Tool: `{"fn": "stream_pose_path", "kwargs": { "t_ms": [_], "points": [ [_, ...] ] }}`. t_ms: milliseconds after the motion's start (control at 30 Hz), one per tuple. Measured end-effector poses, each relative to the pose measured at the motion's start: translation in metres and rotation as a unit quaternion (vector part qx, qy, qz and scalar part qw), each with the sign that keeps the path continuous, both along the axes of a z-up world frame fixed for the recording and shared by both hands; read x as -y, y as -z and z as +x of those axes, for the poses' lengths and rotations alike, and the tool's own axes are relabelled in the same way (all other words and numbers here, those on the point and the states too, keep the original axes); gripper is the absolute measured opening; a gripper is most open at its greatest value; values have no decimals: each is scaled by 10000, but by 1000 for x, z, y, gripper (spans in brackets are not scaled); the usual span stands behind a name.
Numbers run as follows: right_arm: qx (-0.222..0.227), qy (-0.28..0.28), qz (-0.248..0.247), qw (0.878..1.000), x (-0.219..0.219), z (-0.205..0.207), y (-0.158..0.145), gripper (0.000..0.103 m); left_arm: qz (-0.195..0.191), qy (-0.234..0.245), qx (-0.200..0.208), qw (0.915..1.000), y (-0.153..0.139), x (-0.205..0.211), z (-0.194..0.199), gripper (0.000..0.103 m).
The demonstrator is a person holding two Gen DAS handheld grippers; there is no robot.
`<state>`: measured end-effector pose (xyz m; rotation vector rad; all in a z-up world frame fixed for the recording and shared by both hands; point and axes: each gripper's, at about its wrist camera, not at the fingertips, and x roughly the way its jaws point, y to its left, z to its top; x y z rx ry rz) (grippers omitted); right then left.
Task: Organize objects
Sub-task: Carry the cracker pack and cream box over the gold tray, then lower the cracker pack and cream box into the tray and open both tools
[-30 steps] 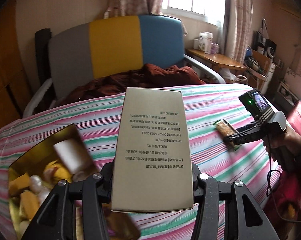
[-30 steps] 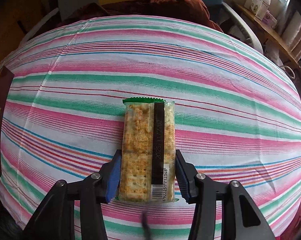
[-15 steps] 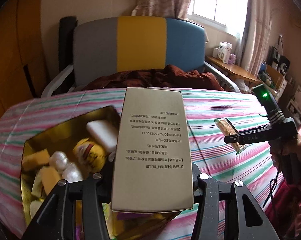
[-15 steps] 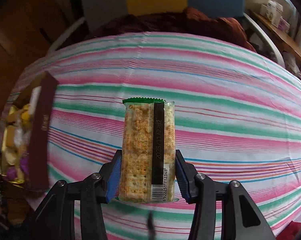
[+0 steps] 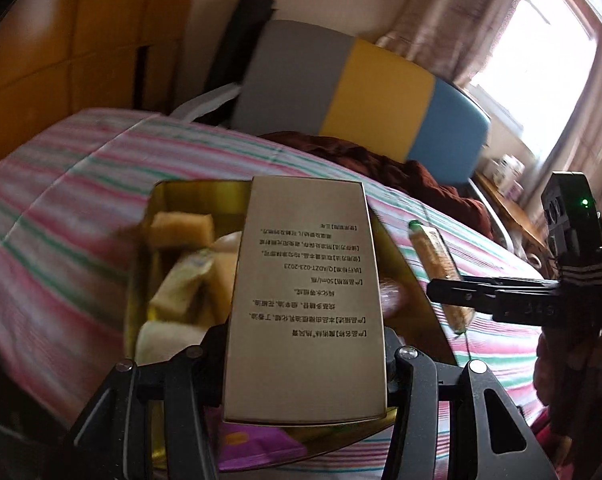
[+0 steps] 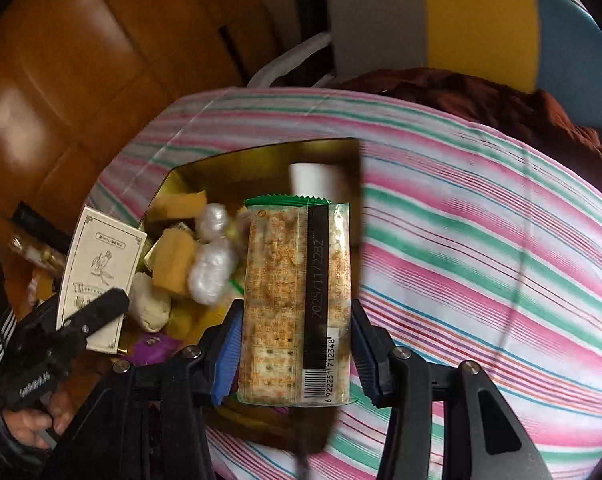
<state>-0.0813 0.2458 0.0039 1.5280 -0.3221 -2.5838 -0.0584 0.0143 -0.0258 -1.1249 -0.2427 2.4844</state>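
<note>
- The left gripper (image 5: pixel 305 344) is clamped on a tall gold carton (image 5: pixel 307 300), one finger pressing each long side; the printed back of the carton faces the camera and it stands upright between the fingers
- In the right wrist view the same carton shows its pale front with a drawn figure (image 6: pixel 99 276), held above the near-left edge of the tin
- The right gripper (image 6: pixel 295 352) has its blue pads tight against both sides of a clear cracker packet (image 6: pixel 297 300) (green crimped top, black stripe with a barcode at the bottom)
- The packet hangs over the right part of an open gold tin (image 6: pixel 261 156), not touching what lies inside
- The tin sits on a bed covered by a striped pink, green and white sheet (image 6: pixel 481 240)
- Inside the tin lie small wrapped snacks: orange-yellow blocks (image 6: pixel 177 264), two silvery balls (image 6: pixel 213 264), a pale lump (image 6: pixel 151 304), a white roll (image 6: pixel 313 180) at the far end and a purple wrapper (image 6: pixel 153 348) near the front
- Behind the bed stands a headboard (image 5: pixel 341 80) in grey, yellow and blue, with a dark red blanket (image 5: pixel 381 164) bunched below it
</note>
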Motion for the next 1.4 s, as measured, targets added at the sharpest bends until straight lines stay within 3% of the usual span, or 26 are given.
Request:
{"fn": "stream_pose_path", "kwargs": {
  "t_ms": [200,533,667,900,1033,1400],
  "points": [
    [254,-5,-30,9997,13,-40,27,50,56,32,188,9998,14,0,-3,52],
    [509,206,-91,9985,5,-52,45,50,-26,210,376,9991,31,-26,-21,52],
    [365,202,-152,9990,7,-48,37,50,-42,178,369,9992,29,-25,-21,58],
    [61,296,53,9995,10,-32,22,50,-74,39,12,10000,10,-18,-16,69],
    [-247,385,296,9985,17,-17,13,51,-245,-105,-203,9994,1,-13,-11,71],
    [-935,675,715,9908,27,19,4,51,-680,-601,-756,9930,-23,5,12,91]
  ]
}}
